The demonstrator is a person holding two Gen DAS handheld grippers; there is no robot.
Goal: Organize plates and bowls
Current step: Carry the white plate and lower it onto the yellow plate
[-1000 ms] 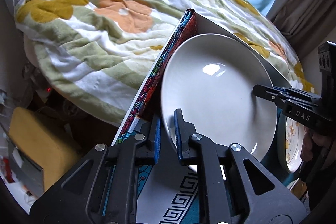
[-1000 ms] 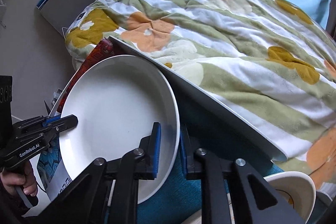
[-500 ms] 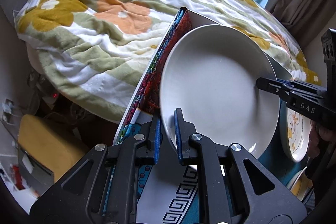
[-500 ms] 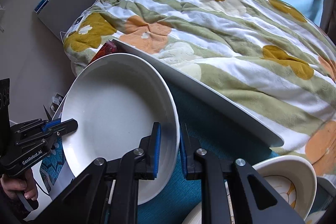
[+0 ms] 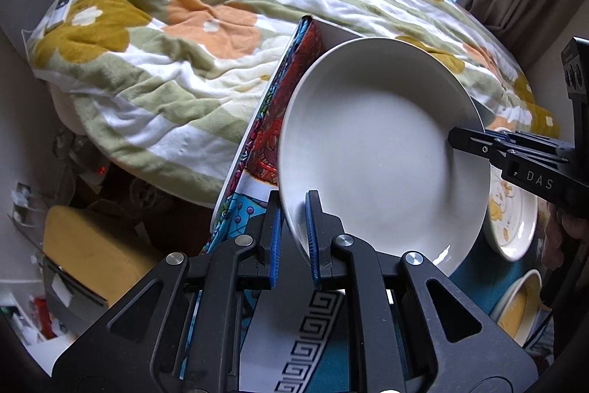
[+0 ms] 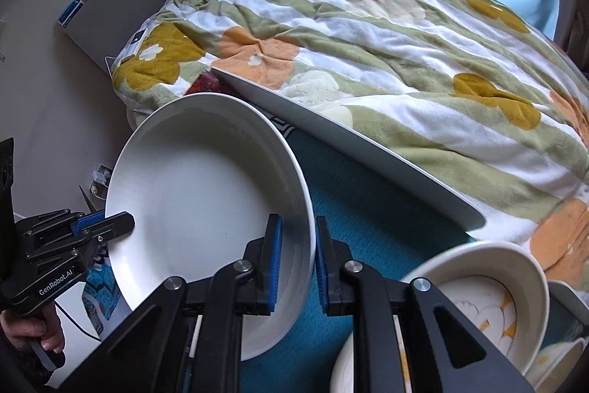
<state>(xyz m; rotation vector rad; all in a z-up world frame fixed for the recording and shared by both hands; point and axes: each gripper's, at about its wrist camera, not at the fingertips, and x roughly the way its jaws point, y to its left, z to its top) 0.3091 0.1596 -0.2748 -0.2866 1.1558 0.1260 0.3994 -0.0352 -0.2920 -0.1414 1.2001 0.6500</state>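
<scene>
A large plain white plate (image 5: 383,150) (image 6: 206,205) hangs in the air over the table, tilted, held at two opposite spots on its rim. My left gripper (image 5: 293,231) is shut on the rim at the plate's near left edge. My right gripper (image 6: 298,256) is shut on the opposite rim; in the left wrist view it reaches in from the right (image 5: 475,139). In the right wrist view the left gripper (image 6: 114,225) shows at the plate's left edge. A flower-patterned bowl (image 6: 486,293) (image 5: 511,220) sits on the table to the right.
The table has a teal cloth (image 6: 368,209) and a colourful patterned mat (image 5: 272,120). A bed with a flowered quilt (image 5: 191,35) lies just behind the table's far edge (image 6: 349,142). More patterned dishes (image 5: 522,304) stand at the right. A yellow box (image 5: 84,245) sits on the floor.
Both grippers have lifted the white plate upward together; more of the patterned bowls below it at the right has come into view.
</scene>
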